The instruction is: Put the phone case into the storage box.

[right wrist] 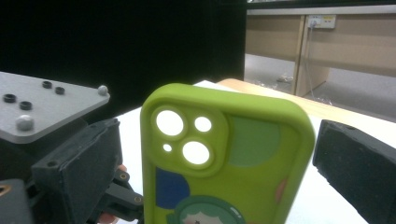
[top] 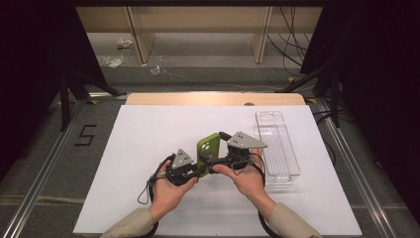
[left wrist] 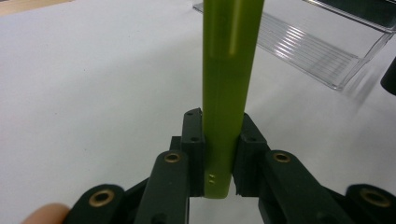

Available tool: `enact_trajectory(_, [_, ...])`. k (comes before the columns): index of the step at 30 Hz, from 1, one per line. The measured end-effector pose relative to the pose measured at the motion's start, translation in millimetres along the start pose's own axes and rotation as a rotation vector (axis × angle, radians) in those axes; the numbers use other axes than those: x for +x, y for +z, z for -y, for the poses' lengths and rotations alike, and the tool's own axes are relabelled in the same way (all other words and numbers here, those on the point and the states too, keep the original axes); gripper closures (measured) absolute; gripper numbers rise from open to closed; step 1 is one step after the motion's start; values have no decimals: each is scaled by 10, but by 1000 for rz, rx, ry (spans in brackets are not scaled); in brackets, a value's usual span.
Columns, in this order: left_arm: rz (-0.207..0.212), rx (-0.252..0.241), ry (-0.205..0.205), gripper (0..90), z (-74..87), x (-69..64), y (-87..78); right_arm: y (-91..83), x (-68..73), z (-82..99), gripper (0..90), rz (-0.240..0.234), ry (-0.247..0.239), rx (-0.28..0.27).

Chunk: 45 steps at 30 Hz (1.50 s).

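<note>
The left gripper (top: pixel 194 167) clamps the light, bendy green phone case (top: pixel 208 147) by its thin bottom edge, while the right gripper (right wrist: pixel 215 163) stands open around its sides.

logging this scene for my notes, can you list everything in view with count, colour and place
phone case: 1, green with cartoon print, upright above the sheet's middle, clamped by the left gripper
tray: 1, clear plastic, right side of the sheet
sheet: 1, white, covering the table
table: 1, light wood, edge showing beyond the sheet
left gripper: 1, black, jaws shut on the case's edge
right gripper: 1, black, jaws either side of the case, a gap showing
hands: 2, holding the grippers
</note>
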<state>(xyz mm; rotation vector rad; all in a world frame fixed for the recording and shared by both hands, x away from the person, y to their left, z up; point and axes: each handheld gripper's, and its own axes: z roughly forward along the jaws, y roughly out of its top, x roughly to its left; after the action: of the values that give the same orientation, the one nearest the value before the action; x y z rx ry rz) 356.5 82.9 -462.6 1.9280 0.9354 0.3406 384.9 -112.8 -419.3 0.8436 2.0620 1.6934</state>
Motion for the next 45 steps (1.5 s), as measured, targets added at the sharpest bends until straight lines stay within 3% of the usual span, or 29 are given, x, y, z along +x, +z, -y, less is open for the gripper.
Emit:
enact_trajectory(10, [0,-6,-7,770,-11,-31,30,53,27,3,45,27,-3,-2])
enact_trajectory(22, [0,-9,-8,770,-9,-33,36,58,31,18,151,69,10,-23])
enact_trajectory(45, [1,-28,-1,766,-16,-33,26,38,48,-4,169,74,4,-39])
